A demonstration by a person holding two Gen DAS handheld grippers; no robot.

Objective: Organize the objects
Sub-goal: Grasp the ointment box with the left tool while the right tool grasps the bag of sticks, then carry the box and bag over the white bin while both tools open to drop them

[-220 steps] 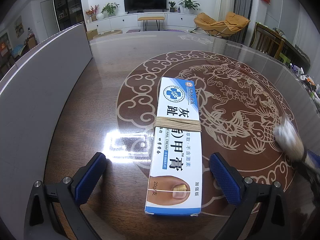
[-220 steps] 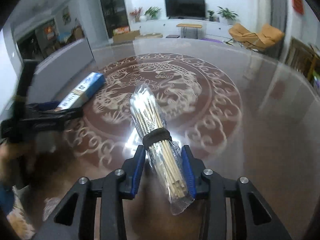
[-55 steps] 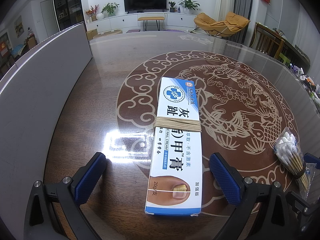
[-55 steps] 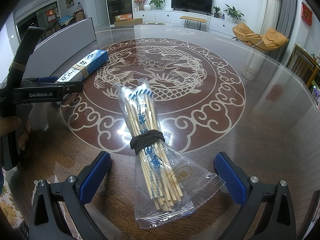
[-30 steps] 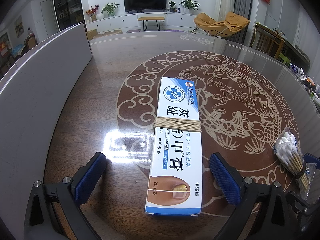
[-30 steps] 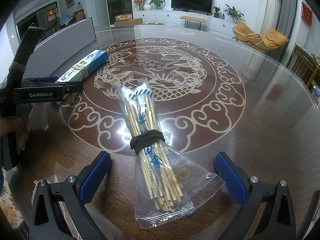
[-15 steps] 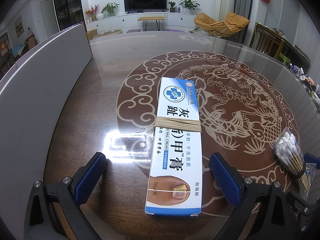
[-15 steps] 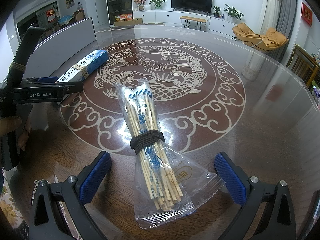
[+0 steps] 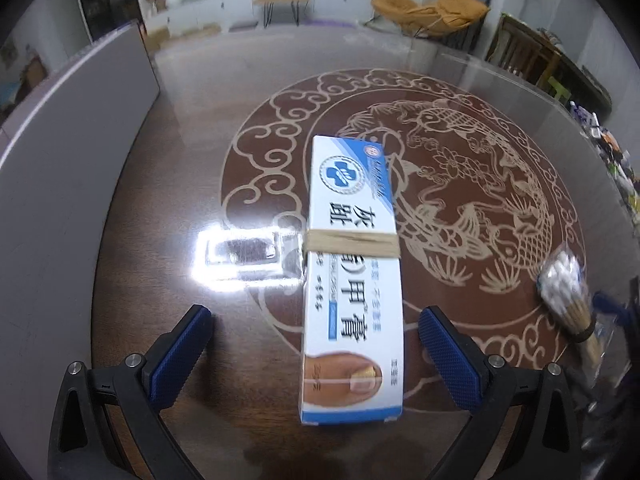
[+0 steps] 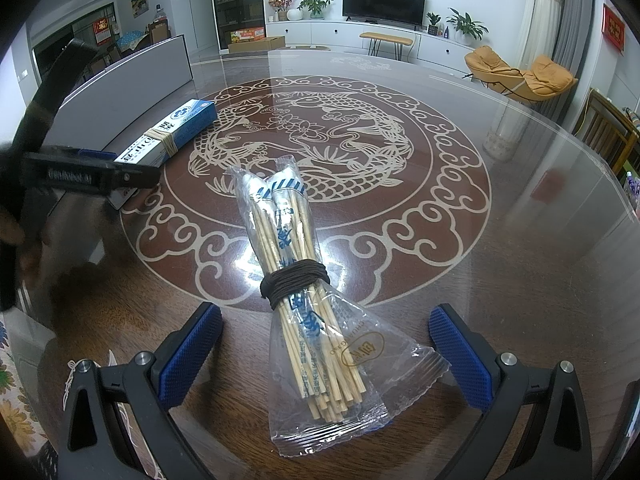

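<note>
A blue and white cream box with a rubber band around it lies flat on the glass table. My left gripper is open, its blue pads on either side of the box's near end without touching it. A bag of cotton swabs, tied with a dark band, lies on the table between the open pads of my right gripper. The swab bag shows at the far right of the left wrist view. The box and the left gripper show at the left of the right wrist view.
The round brown table has a carved fish and cloud pattern under glass. A grey panel stands along its left side. Chairs stand beyond the right edge. A patterned cloth lies at the near left.
The left gripper has risen and drawn back a little, so its view is blurred and the box looks farther off. The right gripper and the swab bag have not moved.
</note>
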